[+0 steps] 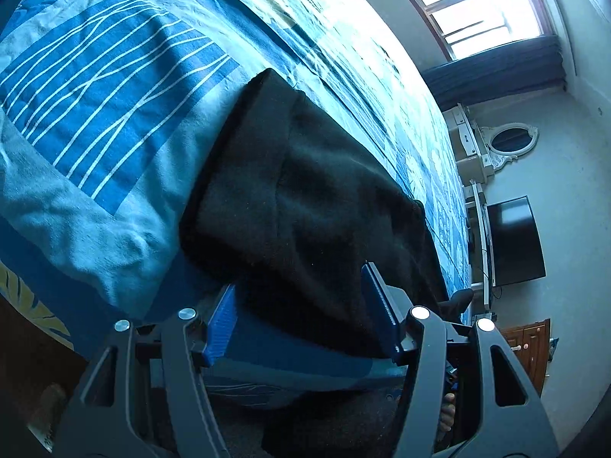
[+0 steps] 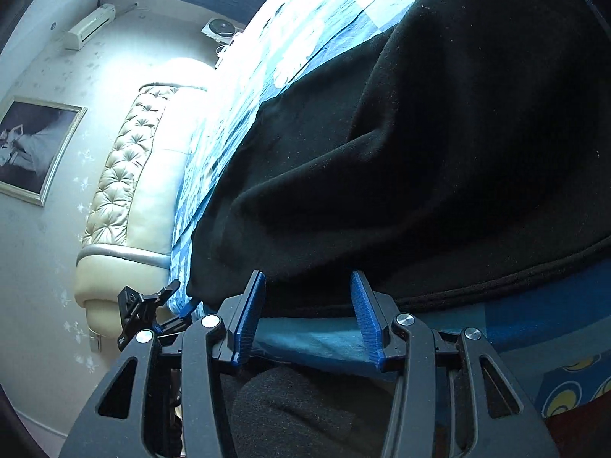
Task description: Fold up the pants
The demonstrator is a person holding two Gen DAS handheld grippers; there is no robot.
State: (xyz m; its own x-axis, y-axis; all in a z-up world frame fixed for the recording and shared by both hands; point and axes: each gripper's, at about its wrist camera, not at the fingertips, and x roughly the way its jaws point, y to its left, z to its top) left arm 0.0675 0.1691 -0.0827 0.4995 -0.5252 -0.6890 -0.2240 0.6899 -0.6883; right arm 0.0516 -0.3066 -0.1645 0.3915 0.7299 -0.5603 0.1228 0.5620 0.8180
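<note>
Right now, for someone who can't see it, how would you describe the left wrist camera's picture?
Black pants lie folded on a bed with a blue patterned cover, seen from just above the left hand-held gripper, whose blue-padded jaws stand open around the near edge of the cloth without pressing it. Behind are a bright window, an oval mirror and a dark screen.

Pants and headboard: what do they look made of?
Pants: black and matte, likely fleece or soft knit; fuzzy nap with lint specks and soft rounded folds. Headboard: cream, glossy, probably leather or an imitation; button-tufted diamonds catch the light.

Left tool [image 1: 301, 313] open; right tool [image 2: 309, 316] open, both angled down.
</note>
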